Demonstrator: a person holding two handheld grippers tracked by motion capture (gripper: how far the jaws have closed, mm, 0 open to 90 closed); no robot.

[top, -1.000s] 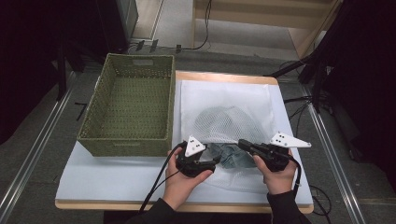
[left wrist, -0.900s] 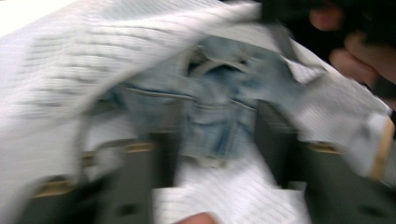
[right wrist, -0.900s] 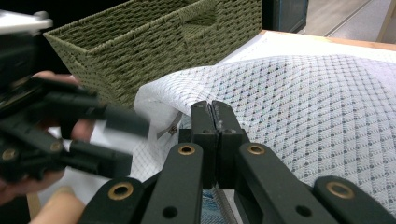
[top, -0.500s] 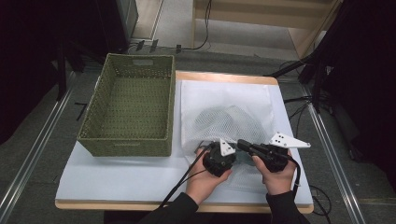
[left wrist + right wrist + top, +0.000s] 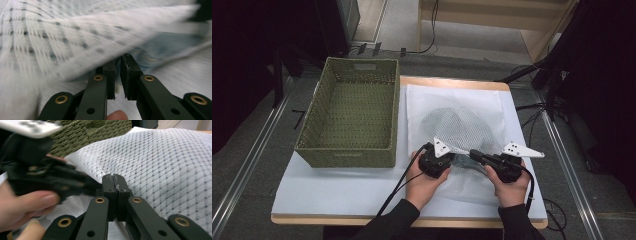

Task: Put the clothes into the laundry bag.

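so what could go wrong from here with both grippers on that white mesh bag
1. The right gripper is clamped on a thin edge of the white mesh laundry bag; a sideways pull could slip or snag the netting.
2. The left gripper has just been closing at the mesh edge, with a narrow gap between its jaws, so its hold looks uncertain.
3. The blue-grey fabric at the bag's opening could slide out if the bag is lifted towards the green woven basket.

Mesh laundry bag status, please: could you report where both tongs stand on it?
Right tongs shut on mesh laundry bag near edge. Left tongs just closed beside them, pinching the mesh. Dark garment inside. Green basket clear, left of bag.
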